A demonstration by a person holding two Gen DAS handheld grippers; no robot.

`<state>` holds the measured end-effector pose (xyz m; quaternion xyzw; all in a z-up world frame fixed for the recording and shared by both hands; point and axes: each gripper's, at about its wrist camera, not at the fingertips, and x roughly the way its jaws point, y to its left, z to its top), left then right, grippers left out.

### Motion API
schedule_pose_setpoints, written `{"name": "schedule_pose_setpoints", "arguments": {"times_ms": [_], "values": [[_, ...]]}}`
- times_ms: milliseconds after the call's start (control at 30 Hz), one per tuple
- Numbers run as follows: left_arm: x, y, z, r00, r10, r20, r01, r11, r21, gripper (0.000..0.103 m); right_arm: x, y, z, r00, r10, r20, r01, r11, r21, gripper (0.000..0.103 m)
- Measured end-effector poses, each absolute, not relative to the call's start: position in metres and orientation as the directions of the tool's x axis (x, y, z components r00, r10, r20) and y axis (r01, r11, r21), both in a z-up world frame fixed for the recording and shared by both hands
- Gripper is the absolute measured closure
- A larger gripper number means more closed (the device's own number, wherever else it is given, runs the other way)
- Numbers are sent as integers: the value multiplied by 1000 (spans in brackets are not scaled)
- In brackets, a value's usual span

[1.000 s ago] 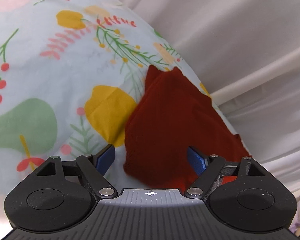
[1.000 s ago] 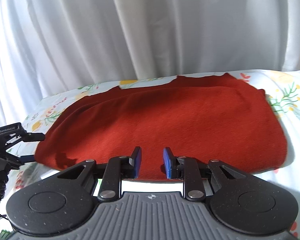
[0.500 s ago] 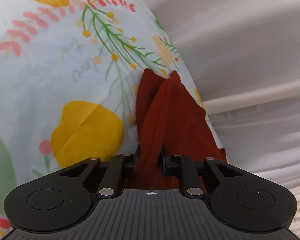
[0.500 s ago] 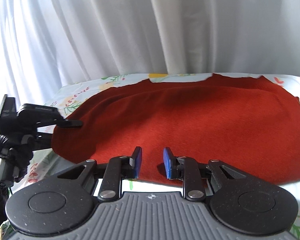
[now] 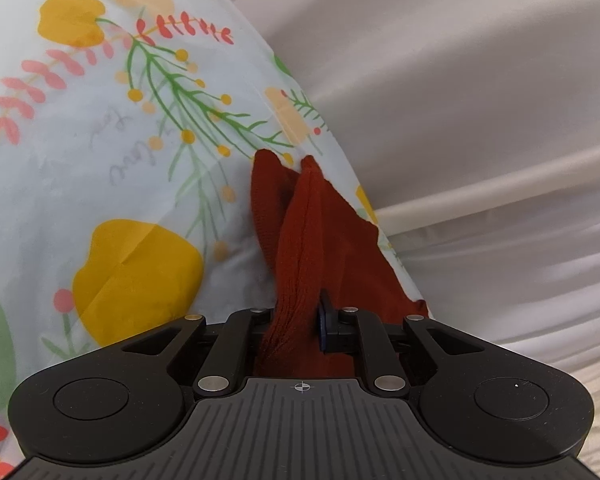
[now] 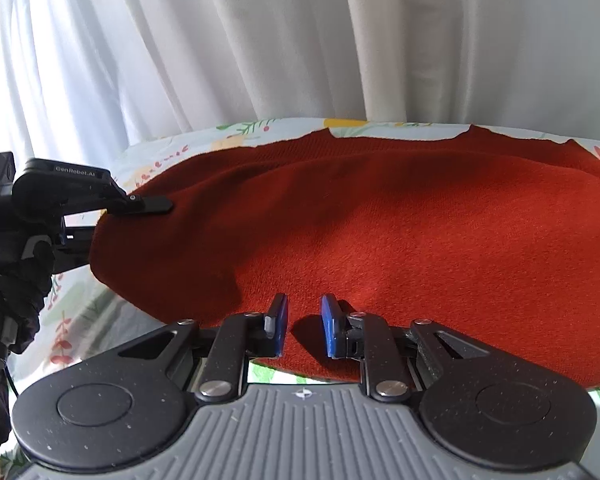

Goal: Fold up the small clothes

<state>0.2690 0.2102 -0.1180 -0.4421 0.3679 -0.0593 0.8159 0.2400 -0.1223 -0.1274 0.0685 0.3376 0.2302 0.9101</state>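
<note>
Left wrist view: the left gripper (image 5: 300, 320) pinches the red garment's (image 5: 320, 240) bunched edge near the floral surface's (image 5: 100, 140) rim, while the right gripper (image 6: 303, 326), jaws just narrowing, seemingly hovers slightly parted over the near hem.

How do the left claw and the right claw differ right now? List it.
The left claw is clamped on a bunched edge of the red garment; the right claw stands slightly apart, gripping nothing. Cloth rises in a ridge ahead of the left claw but lies flat ahead of the right claw. Shared: black bodies, blue pads, and both have just been closing.
</note>
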Motion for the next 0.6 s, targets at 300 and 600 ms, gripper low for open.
{"name": "schedule_pose_setpoints", "arguments": {"times_ms": [300, 600], "values": [[270, 181, -82, 700, -345, -625, -211, 737, -642, 89, 222, -164, -126, 732, 403, -550, -266, 911, 314, 85], [285, 53, -37, 660, -318, -681, 36, 918, -394, 90, 202, -219, -109, 809, 325, -490, -134, 913, 385, 83]]}}
